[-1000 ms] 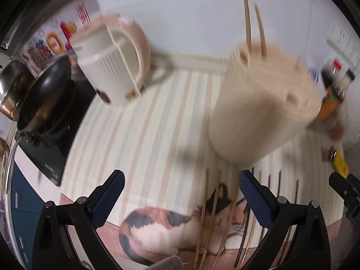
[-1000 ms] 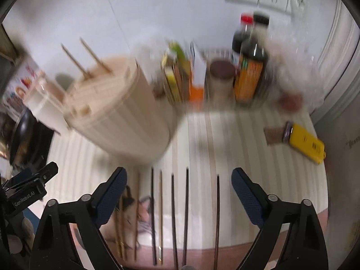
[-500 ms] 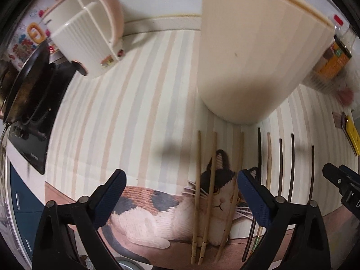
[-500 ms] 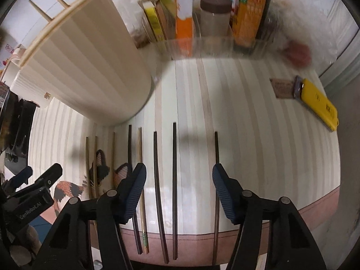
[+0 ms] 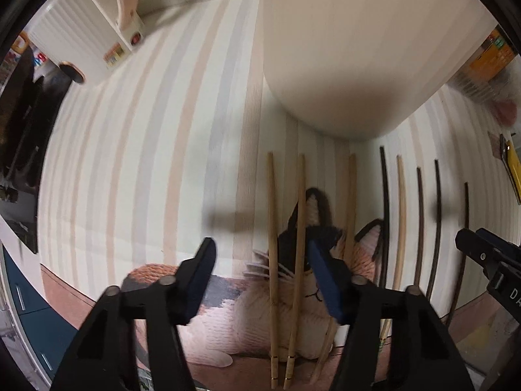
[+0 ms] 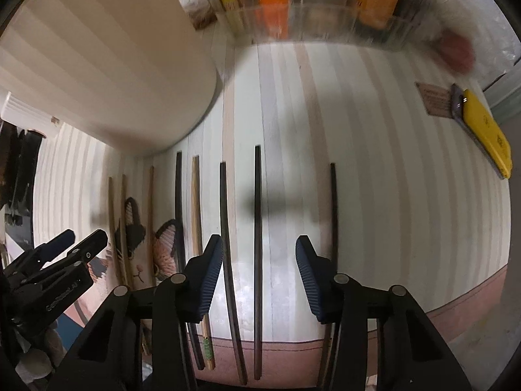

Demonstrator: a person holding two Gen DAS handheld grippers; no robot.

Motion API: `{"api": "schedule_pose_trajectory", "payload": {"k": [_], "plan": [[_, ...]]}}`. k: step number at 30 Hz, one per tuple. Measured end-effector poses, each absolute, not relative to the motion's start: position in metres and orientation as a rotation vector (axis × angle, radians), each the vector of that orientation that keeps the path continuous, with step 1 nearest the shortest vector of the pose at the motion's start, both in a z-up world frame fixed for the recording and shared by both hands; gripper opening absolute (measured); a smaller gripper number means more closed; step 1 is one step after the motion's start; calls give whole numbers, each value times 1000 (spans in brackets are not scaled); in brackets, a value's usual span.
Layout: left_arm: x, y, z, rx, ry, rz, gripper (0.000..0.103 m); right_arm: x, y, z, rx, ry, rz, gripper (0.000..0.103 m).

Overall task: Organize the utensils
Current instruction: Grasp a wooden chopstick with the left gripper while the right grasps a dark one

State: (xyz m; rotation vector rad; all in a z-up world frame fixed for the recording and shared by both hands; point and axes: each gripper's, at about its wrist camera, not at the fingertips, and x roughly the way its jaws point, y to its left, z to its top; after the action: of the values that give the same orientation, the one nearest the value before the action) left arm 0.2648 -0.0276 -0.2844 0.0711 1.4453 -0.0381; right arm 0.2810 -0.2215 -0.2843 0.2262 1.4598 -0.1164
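Striped mat, four bamboo chopsticks, four dark chopsticks

Chopsticks lie flat in a row of near-parallel sticks on a striped mat. Two pale wooden chopsticks lie side by side between the left jaws, a third just outside them. Two dark chopsticks lie between the right jaws, one just outside on the right. A tall cream holder stands beyond the row.
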Motion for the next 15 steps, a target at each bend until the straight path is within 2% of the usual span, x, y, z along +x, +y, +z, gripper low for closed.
{"api": "schedule_pose_trajectory", "payload": {"k": [2,3,4,6,8,9,11,12,13,15], "plan": [[265,-26,-293,72,1468,-40,48,282,-220,-292,225,1478,-118,45],[265,-26,-297,75,1476,-44,41,283,-220,-295,224,1485,-117,44],[265,-26,-302,79,1490,-46,38,284,-219,-299,220,1496,-118,43],[264,-27,-308,83,1510,-53,20,285,-216,-306,206,1518,-120,40],[263,-25,-310,74,1505,-60,14,286,-212,-314,188,1544,-120,38],[263,-25,-311,70,1504,-68,6,286,-211,-318,183,1557,-115,33],[263,-24,-311,72,1503,-73,5,286,-208,-325,161,1587,-113,26],[263,-23,-311,75,1502,-72,5,285,-205,-325,135,1581,-112,15],[263,-22,-311,80,1501,-69,5,285,-204,-326,116,1588,-112,9],[261,-17,-312,81,1500,-64,5,282,-209,-328,96,1594,-122,6]]}}
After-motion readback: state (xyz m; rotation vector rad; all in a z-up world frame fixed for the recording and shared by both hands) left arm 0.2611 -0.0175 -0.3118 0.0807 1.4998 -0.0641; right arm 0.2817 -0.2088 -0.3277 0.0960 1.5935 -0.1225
